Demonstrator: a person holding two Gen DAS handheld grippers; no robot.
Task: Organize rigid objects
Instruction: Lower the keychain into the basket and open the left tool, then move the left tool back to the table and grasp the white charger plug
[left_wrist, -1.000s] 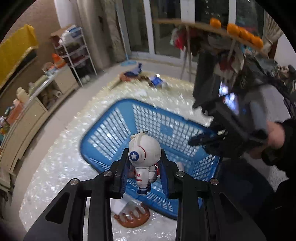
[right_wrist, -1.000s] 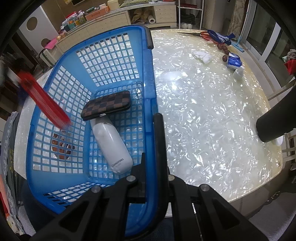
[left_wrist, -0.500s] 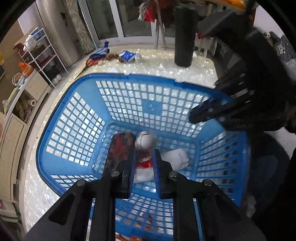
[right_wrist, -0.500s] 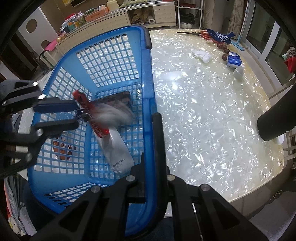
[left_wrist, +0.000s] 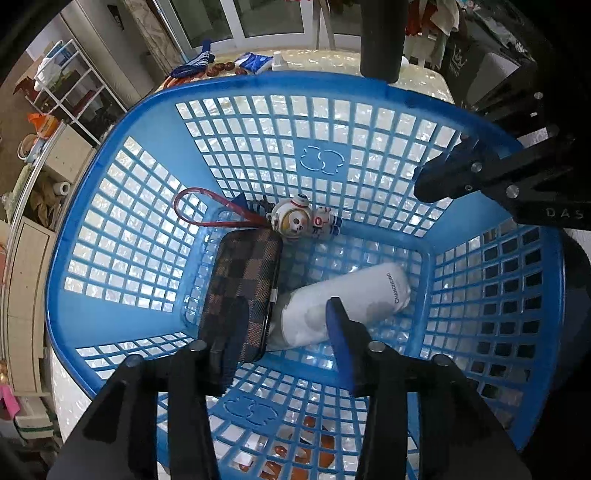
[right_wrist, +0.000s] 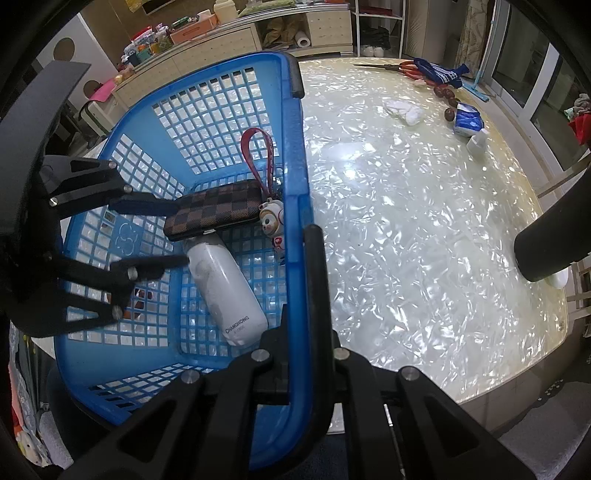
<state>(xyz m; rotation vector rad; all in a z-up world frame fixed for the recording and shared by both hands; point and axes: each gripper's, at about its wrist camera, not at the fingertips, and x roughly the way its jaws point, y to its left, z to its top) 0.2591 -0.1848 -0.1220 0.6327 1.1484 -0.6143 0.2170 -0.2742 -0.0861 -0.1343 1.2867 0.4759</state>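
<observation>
My left gripper (left_wrist: 284, 332), jaws opening and empty, hangs below the astronaut figurine (left_wrist: 299, 221), probably lying crosswise at frame centre.

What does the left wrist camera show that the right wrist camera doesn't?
Only the left view shows a brown object under the basket's mesh. Only the right view shows the table spreading beside the basket, with scissors at its far edge. Both show the blue basket holding the checkered case, white bottle and astronaut figure, and the right hand-held gripper clamped on the rim.
</observation>
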